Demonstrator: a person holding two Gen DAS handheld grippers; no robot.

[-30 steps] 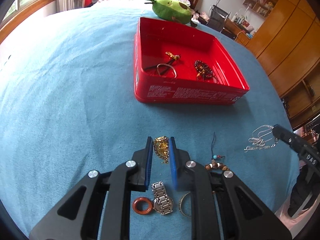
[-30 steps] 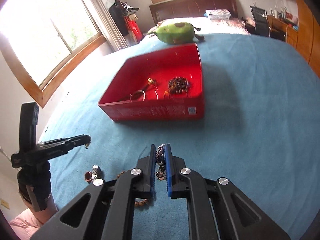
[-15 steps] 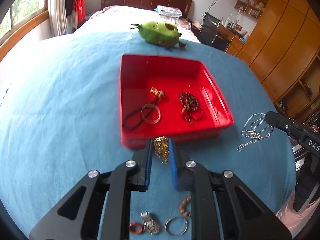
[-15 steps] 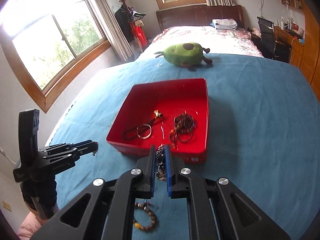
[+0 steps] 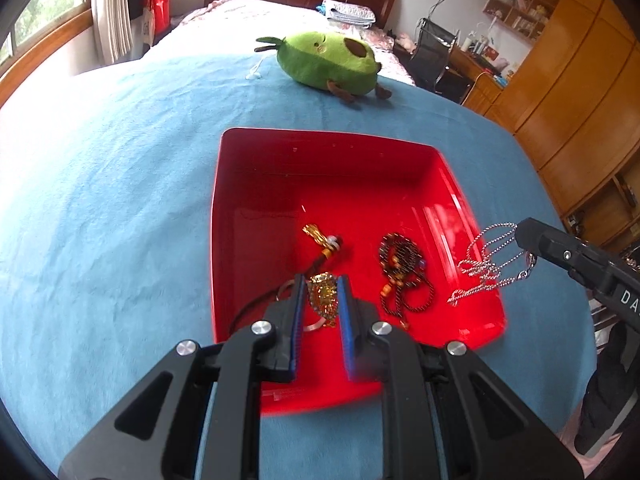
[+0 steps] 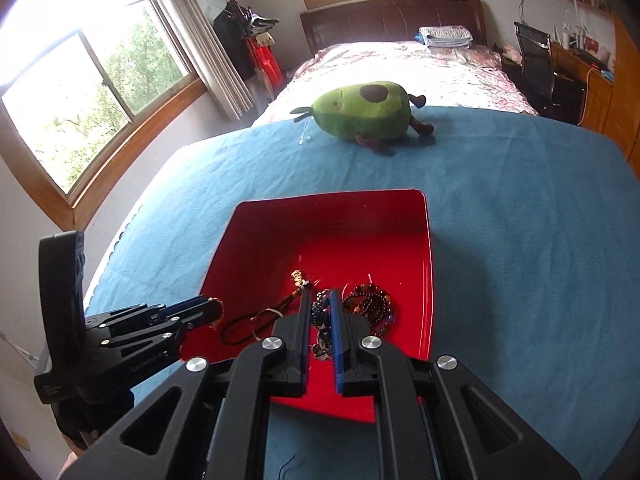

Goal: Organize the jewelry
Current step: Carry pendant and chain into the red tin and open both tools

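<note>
Left fingers (image 5: pixel 296 312) pinching gold chain (image 5: pixel 323 294)

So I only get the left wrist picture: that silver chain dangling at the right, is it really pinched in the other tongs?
Observer: Yes. The right wrist view shows the right tongs shut on the silver chain, which is bunched between their blue pads.
Operator: And where are they over the box?
Observer: Their tips hang over the near part of the red tray, beside the dark bead bracelet lying inside.
Operator: How do my tongs look from there?
Observer: The left tongs reach in from the side, with the gold piece at their tip, about over the tray's left rim.
</note>
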